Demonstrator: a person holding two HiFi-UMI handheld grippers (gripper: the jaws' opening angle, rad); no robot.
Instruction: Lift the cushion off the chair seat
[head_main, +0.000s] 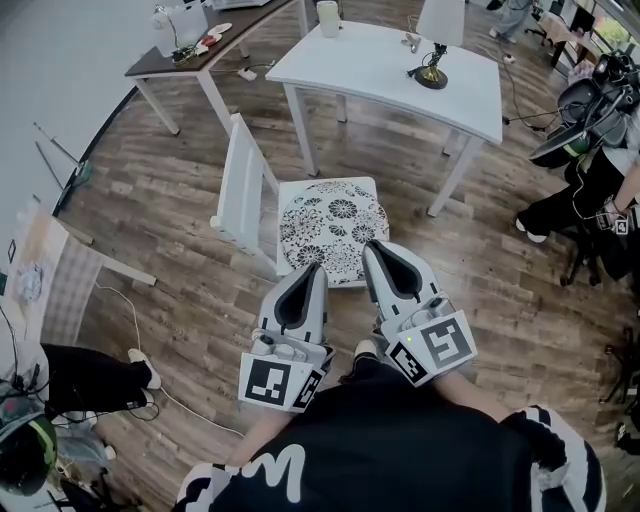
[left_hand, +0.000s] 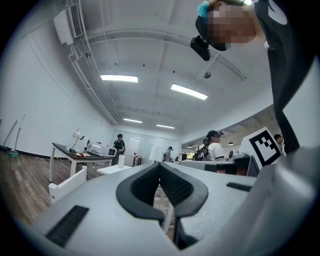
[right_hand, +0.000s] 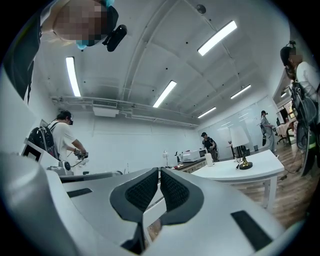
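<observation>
Floral cushion (head_main: 330, 225) on white chair (head_main: 240, 188); left gripper (head_main: 312, 270), right gripper (head_main: 376, 248) near, jaws closed, empty.

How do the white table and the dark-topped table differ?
The white table has a white top; the dark-topped table a dark brown one. The white table stands nearer the chair; the dark-topped table sits farther back. The white table bears a lamp; the dark-topped table, small clutter. Both have white legs.
</observation>
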